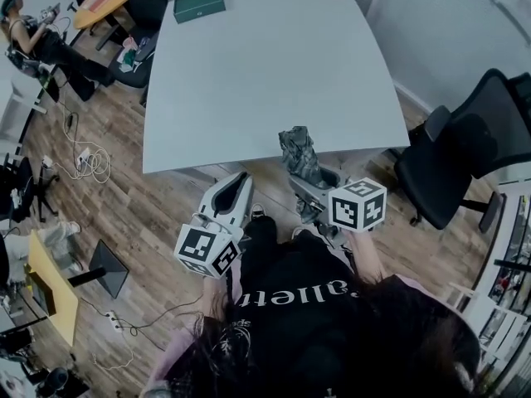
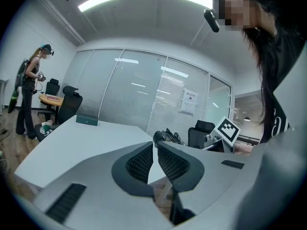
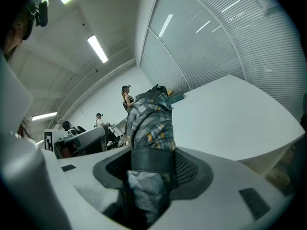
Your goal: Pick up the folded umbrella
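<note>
The picking up looks almost done, I think. The right tool [image 3: 151,163] is squeezing the folded umbrella [image 3: 149,121] between its two jaws, so the umbrella is in the tool and not lying flat on the tabletop [image 1: 265,73]. In the head view the umbrella [image 1: 299,152] sticks out from the right tool [image 1: 305,177] just at the near edge of the tabletop, close to the person's body. It seems to be up in the air, but I cannot be sure that none of it touches the edge. What may be left is only to lift it a bit more and hold it steady. The left tool [image 2: 154,150] is closed, its jaw tips lean together, and there is nothing between them. In the head view the left tool [image 1: 241,179] sits beside the right one, not touching the umbrella. The umbrella is short and fat, all bunched up. Its cloth is grey with checks and small yellow bits. A dark band [image 3: 153,159] goes around it right where the jaws pinch it. The cloth looks soft and crinkly, so it could slip if the squeeze is weak. Far away on the tabletop is a green box [image 1: 199,5], well apart from the umbrella.
</note>
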A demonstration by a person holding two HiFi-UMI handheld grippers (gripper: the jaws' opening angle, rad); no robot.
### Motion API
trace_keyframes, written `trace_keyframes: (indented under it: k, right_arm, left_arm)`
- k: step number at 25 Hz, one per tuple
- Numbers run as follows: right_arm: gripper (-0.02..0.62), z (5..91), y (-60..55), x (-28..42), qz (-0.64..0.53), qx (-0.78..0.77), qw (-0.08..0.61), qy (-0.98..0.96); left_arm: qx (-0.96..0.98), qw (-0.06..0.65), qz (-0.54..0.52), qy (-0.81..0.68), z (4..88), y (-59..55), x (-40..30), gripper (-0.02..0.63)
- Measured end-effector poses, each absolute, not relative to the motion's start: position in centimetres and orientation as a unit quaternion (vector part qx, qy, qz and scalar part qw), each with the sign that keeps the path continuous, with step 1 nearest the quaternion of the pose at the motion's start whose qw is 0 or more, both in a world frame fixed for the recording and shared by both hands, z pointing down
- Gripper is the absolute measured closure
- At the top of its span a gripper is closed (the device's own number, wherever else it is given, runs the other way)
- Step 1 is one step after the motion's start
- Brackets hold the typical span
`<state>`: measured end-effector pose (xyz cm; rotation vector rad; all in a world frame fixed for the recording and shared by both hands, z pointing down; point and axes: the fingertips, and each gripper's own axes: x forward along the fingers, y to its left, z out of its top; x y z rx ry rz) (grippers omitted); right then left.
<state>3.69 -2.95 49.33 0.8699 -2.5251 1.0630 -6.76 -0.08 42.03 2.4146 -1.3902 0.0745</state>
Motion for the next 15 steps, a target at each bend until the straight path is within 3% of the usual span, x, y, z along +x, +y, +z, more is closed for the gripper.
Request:
trace_keyframes:
  k: [15]
  right_arm:
    - [0.359, 49.5, 3.0, 5.3, 0.353, 0.258, 0.132, -0.889]
  left_arm:
    - [0.837, 0.161, 0.022, -0.522, 42.0, 6.5, -4.0, 0.560]
